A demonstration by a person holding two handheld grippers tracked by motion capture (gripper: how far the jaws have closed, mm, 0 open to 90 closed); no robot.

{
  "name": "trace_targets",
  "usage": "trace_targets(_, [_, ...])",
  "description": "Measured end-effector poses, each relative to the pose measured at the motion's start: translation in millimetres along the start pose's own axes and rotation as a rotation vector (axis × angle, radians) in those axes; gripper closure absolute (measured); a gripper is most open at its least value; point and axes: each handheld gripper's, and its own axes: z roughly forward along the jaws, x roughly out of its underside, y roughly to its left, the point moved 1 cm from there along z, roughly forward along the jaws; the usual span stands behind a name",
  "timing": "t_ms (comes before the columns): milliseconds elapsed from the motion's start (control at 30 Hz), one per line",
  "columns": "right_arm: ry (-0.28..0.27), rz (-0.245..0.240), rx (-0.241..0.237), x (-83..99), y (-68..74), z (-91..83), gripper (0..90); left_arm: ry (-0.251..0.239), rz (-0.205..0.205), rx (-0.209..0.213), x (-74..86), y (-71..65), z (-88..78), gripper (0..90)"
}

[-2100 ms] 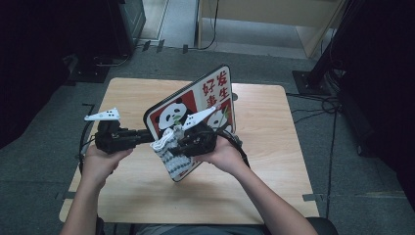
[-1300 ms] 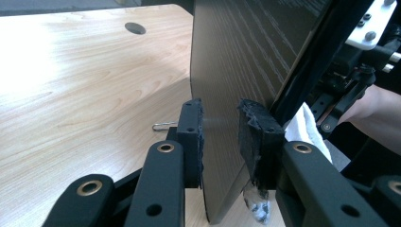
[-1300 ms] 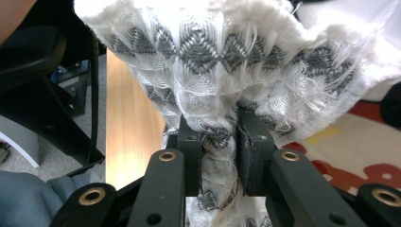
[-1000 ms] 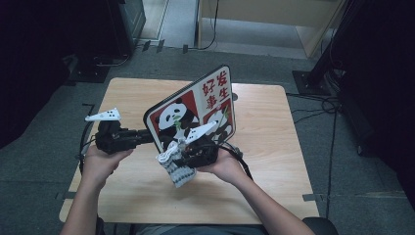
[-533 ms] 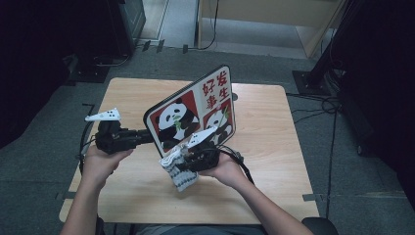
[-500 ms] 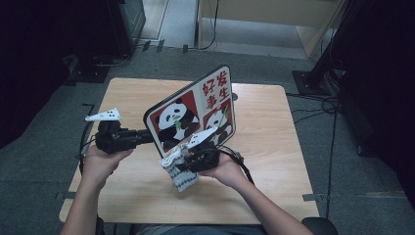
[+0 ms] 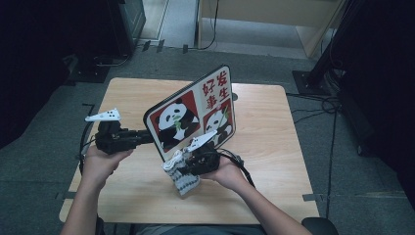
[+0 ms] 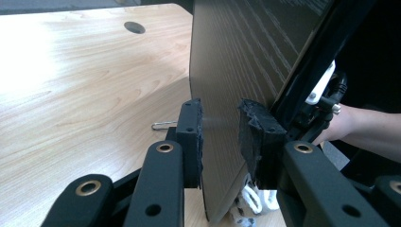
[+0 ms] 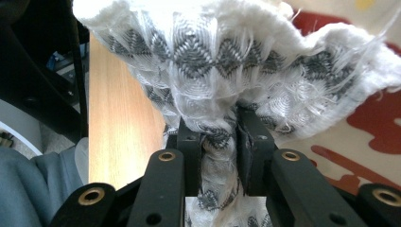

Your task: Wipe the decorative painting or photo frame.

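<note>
We are in the middle of wiping a panda board point(image 7: 193, 115): our left gripper point(image 7: 147, 134) has its jaws clamped on the board's left edge, one pad on the printed face and one on the wood-grained back, and holds it tilted above the wooden table point(image 7: 274, 147), left of centre. Our right gripper point(image 7: 182, 169) is closed tight on a bunched white cloth point(image 7: 180, 175) with a grey zigzag weave, which sits at the board's near lower edge, touching or just beside the printed face; we cannot tell which from the high view. In the right gripper view the cloth point(image 9: 227, 71) billows over the jaws with the red-and-cream print right behind it, so we judge the rag is placed for a stroke at the bottom of the picture. The next move, as we read it, calls for pressing the cloth flat against the face and drawing it across while the left gripper keeps the board from twisting; a loose hold on the edge could let the board swing. As for writing, the board carries four large red Chinese characters in its far right corner, which we read as 好事发生, beside two panda pictures on red panels. We see no brand name or other label.
</note>
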Motion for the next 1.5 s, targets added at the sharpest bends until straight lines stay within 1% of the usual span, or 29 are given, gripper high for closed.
trace_targets(267, [0.023, 0.012, 0.003, 6.9, -2.6, 4.6, 75.4, -0.001, -0.002, 0.001, 0.1, 0.5, 0.1, 70.1])
trace_targets(400, [0.034, 0.015, -0.005, 11.9, -4.9, 8.5, 75.4, -0.002, -0.002, 0.001, -0.1, 0.5, 0.2, 70.2])
trace_targets(567, [0.034, 0.014, -0.01, 15.1, -6.9, 10.7, 75.4, 0.0, -0.002, 0.002, 0.0, 0.9, 0.0, 70.2])
trace_targets(700, [0.044, 0.024, -0.018, 17.4, -8.3, 12.6, 75.3, 0.001, -0.003, 0.003, 0.1, 1.0, 0.1, 70.1])
trace_targets(900, [0.063, 0.028, -0.023, 17.9, -9.3, 12.9, 76.0, 0.002, -0.003, 0.006, 0.0, 1.5, 0.4, 69.0])
trace_targets(967, [0.083, 0.034, -0.031, 17.3, -9.3, 12.6, 76.7, 0.003, -0.003, 0.006, -0.1, 1.3, 1.2, 68.8])
trace_targets(1067, [0.09, 0.045, -0.033, 16.4, -8.7, 12.1, 77.3, 0.005, -0.001, 0.002, -0.2, 1.2, 1.8, 68.6])
trace_targets(1167, [0.089, 0.033, -0.029, 13.1, -5.6, 8.6, 77.4, 0.002, -0.001, 0.0, -0.2, 1.5, 1.1, 68.0])
trace_targets(1233, [0.073, 0.024, -0.031, 9.2, -2.9, 4.8, 77.4, 0.0, -0.006, -0.004, -0.3, 1.9, 0.9, 66.7])
trace_targets(1367, [0.033, 0.0, -0.042, -2.6, 5.5, -8.6, 77.2, 0.002, -0.022, -0.01, -0.7, 3.4, 0.0, 61.7])
trace_targets(1500, [0.024, -0.016, -0.051, -12.5, 13.0, -18.8, 77.1, -0.005, -0.019, -0.016, -1.6, 4.4, -2.7, 58.1])
